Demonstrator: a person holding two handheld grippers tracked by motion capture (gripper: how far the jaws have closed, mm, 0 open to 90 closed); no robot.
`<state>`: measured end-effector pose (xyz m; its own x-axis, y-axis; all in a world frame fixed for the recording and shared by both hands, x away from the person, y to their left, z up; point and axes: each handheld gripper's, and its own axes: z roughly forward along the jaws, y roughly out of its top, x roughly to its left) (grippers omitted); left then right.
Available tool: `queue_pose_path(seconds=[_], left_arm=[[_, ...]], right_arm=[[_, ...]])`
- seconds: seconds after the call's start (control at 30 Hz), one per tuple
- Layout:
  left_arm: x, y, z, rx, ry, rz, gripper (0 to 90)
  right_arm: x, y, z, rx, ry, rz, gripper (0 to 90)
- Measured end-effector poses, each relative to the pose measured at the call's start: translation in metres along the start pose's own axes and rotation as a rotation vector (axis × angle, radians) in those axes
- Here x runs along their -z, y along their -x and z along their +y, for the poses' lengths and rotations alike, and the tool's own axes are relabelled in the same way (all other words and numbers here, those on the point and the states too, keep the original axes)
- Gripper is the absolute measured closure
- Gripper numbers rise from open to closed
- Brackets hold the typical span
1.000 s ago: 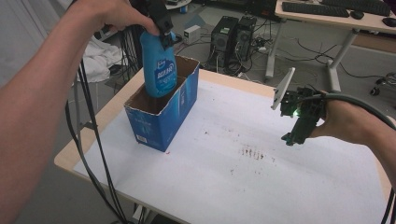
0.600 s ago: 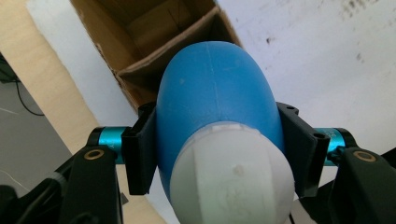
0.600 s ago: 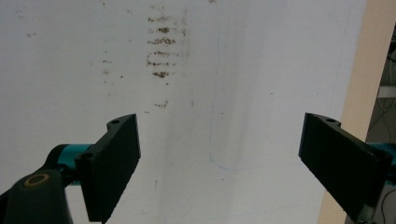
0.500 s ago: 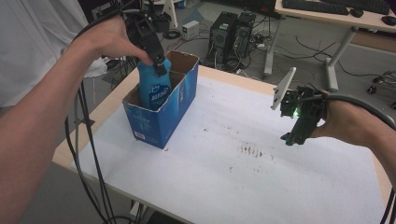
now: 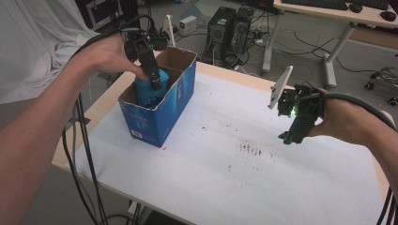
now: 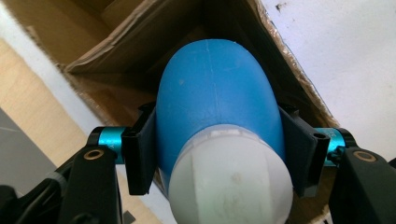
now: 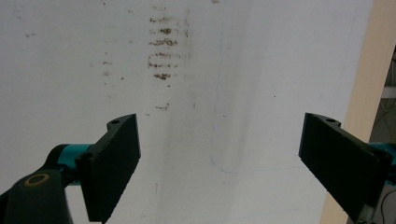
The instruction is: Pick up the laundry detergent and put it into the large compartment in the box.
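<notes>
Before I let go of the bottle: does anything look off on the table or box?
The white table cover carries brown smudged marks near its middle, like dried stains. The box has a ragged, torn top rim. The blue bottle sits upright inside it, clamped by the left gripper.

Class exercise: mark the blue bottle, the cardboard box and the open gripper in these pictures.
blue bottle (image 6: 215, 93): left gripper view, on its blue shoulder.
cardboard box (image 5: 162, 117): high view, on its blue outer wall.
right gripper (image 7: 219, 161): right gripper view, midway between its fingertips.
</notes>
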<state>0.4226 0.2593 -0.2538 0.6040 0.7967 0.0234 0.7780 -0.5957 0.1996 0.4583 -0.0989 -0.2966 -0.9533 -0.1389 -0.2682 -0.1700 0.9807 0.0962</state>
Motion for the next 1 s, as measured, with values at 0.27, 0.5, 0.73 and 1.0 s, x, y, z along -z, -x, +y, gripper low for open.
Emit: queue_pose_path(seconds=[0.27,0.5,0.73,1.0], left_arm=[[-0.013,0.002,-0.002,-0.04,-0.004,0.0,37.5],[-0.02,0.001,-0.007,-0.046,0.019,-0.007,37.4],[-0.02,0.001,-0.009,-0.056,0.015,-0.007,37.2],[-0.021,0.004,-0.004,-0.048,0.004,0.005,36.8]], right_arm=[[-0.001,-0.001,0.001,0.001,0.001,0.002,11.8],[-0.001,-0.002,0.002,0.003,0.0,0.004,11.8],[-0.002,-0.002,0.004,0.014,0.003,0.007,11.8],[0.001,-0.003,0.003,0.007,0.011,0.005,11.8]])
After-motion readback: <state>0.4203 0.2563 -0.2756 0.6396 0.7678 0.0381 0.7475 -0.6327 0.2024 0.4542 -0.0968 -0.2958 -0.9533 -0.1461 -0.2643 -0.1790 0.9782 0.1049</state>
